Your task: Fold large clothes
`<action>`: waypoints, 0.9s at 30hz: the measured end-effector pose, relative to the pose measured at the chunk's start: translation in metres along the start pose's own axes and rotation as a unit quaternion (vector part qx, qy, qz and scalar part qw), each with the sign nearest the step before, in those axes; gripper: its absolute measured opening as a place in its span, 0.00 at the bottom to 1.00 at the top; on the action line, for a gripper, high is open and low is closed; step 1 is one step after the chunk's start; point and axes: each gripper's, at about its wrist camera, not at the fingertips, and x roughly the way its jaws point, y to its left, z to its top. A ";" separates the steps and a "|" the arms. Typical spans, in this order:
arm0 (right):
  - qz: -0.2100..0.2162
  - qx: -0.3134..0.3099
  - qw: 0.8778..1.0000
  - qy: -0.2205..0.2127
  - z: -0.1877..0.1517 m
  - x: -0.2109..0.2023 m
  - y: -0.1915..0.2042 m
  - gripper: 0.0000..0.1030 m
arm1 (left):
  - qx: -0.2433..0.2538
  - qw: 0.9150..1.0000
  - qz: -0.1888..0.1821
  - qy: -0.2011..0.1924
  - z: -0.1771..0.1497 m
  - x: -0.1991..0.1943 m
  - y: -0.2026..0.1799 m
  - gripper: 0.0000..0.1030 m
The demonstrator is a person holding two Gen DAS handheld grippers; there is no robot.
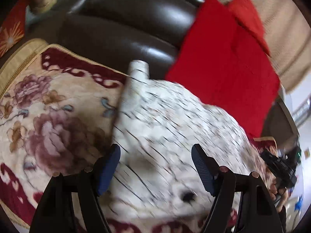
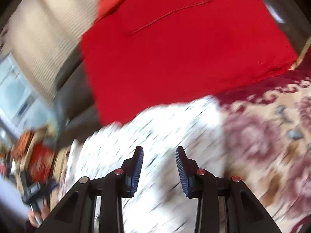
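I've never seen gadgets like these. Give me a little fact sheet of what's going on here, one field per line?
setting: dark leather sofa with a floral cover on the seat
garment in work: white patterned garment, lying on the cover, blurred by motion
other cloth: red garment, folded, leaning against the sofa back
left gripper: open, over the white garment, holding nothing
right gripper: open, narrower gap, also over the white garment
fold state: cannot tell; picture too blurred
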 end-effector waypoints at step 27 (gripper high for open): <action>-0.046 0.036 0.996 0.063 -0.025 0.057 -0.002 0.52 | -0.069 0.988 0.109 0.080 0.000 0.087 0.041 0.80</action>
